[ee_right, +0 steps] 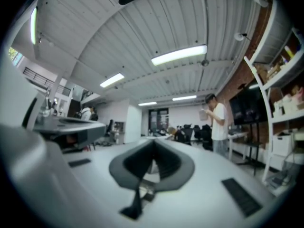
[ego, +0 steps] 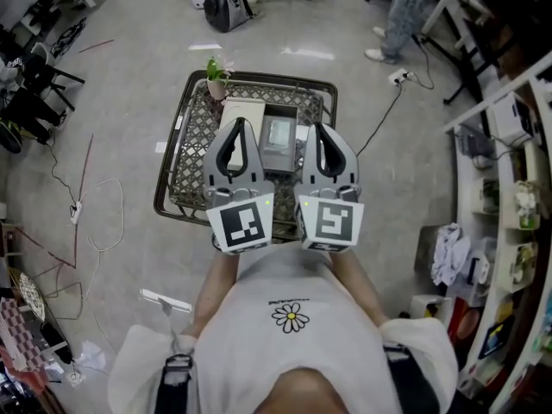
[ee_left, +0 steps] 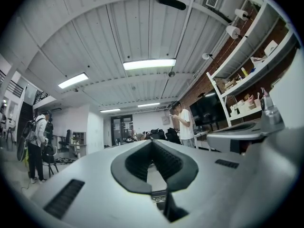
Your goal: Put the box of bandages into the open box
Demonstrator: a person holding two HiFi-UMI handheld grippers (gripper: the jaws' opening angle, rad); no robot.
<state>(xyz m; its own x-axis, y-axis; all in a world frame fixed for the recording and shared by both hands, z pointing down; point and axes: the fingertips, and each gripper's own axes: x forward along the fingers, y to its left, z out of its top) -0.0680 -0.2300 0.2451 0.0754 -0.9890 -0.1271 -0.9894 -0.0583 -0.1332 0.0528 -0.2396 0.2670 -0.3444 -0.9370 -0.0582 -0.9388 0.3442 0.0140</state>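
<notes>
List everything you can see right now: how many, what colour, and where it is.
table: one, dark wire mesh, on the floor ahead of the person
potted plant: one, green, table's far left corner
flat box: one, cream, far part of the table
grey box: one, grey, table middle, right of the flat box
backpack: one, grey and black, floor beyond the table
bystander: one, jeans, far right
shelves: white, right edge
left gripper: one, grey, shut, empty, above the table
right gripper: one, grey, shut, empty, above the table
</notes>
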